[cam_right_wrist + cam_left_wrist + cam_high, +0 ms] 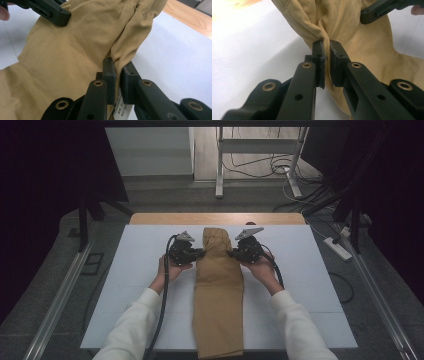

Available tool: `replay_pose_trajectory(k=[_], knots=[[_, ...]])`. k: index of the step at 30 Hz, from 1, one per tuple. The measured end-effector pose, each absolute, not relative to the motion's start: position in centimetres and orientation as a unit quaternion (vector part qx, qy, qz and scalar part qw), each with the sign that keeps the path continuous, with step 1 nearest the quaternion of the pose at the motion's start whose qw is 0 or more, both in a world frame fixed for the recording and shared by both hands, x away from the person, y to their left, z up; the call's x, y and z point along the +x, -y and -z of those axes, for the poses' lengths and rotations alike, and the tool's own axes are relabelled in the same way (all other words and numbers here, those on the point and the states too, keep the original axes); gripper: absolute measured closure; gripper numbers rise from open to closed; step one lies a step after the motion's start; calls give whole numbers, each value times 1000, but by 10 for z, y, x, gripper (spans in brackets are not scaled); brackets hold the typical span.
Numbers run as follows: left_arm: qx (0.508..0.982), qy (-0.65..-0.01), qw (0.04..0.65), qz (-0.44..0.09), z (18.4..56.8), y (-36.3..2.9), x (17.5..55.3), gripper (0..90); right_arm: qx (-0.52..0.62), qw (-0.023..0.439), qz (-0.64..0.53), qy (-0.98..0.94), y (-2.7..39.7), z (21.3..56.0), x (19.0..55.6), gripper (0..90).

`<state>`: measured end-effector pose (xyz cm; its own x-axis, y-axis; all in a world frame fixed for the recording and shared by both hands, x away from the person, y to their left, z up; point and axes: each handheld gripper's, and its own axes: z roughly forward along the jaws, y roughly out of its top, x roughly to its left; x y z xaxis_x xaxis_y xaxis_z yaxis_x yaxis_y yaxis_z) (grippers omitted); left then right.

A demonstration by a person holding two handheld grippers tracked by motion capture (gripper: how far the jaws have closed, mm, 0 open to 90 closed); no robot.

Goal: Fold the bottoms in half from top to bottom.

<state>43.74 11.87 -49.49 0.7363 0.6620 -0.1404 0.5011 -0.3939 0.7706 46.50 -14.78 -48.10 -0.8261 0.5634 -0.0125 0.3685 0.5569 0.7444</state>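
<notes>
Overhead, white tabletop, wooden far edge, grey floor

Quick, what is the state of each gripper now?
Left gripper: closed on the tan trousers.
Right gripper: closed on the trousers' other edge.

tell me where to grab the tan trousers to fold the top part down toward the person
Grip the tan trousers at both side edges just below the waistband, coming in level from each side. They lie flat and narrow on the white board, so the edges are the only fabric that can be pinched. The left gripper and right gripper are already shut on a bunched fold there.
</notes>
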Motion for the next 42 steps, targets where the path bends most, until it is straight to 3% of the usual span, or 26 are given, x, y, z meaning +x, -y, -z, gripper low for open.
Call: replay_pose_trajectory(k=[42], knots=[[835, -334, 429, -88, 497, -119, 387, 824, 253, 82, -401, -877, 156, 487, 413, 833]])
